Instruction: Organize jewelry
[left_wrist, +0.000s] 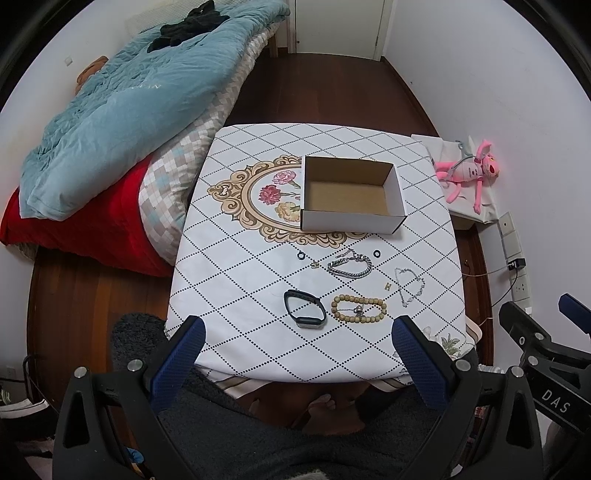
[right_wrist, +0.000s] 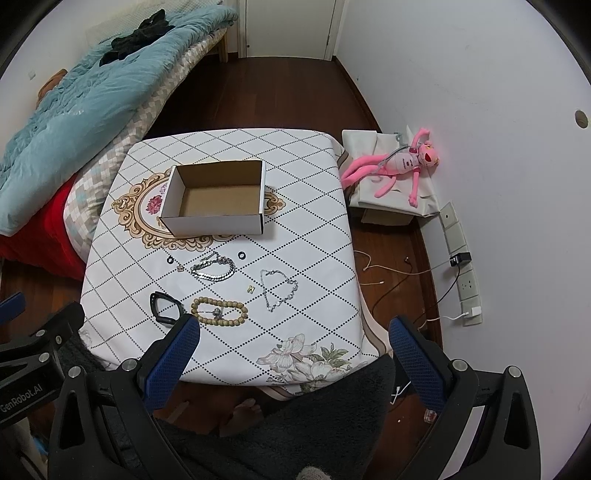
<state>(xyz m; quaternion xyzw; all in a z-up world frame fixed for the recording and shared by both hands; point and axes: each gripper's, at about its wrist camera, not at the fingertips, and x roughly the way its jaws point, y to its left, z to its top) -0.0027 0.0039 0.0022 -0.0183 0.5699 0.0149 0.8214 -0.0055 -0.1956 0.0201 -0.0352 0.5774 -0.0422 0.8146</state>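
- The left tool (left_wrist: 297, 354), black with blue textured pads, hangs over the near edge of the desk with its fingers spread wide and nothing between them.
- The right tool (right_wrist: 293, 352), of the same build, hangs beside it over the near right corner, likewise spread wide and holding nothing.
- The desk (left_wrist: 236, 332) is covered by a white cloth printed with a dotted black diamond grid and a gold floral medallion.
- Nearest the tools lie a black smart band with a dark screen (left_wrist: 305, 308) and, just to its right, a tan wooden bead bracelet (left_wrist: 359, 309) with a small silver charm inside its loop.
- To the right of the beads sits a thin silver chain necklace (left_wrist: 409, 286), with a small gold H-shaped earring (left_wrist: 387, 286) beside it.
- Further back lie a chunky silver chain bracelet (left_wrist: 349, 266), a small pale stud (left_wrist: 315, 264) to its left, and two small dark rings (left_wrist: 301, 255) and (left_wrist: 377, 253), one on either side.
- Behind all the jewelry stands an open white cardboard box with a brown inside (left_wrist: 351, 218), with nothing in it.
- Off the desk's far right, a pink plush toy (right_wrist: 400, 164) lies on a pale bag by the wall.
- On the left, a bed carries a crumpled light blue quilt (left_wrist: 122, 110).
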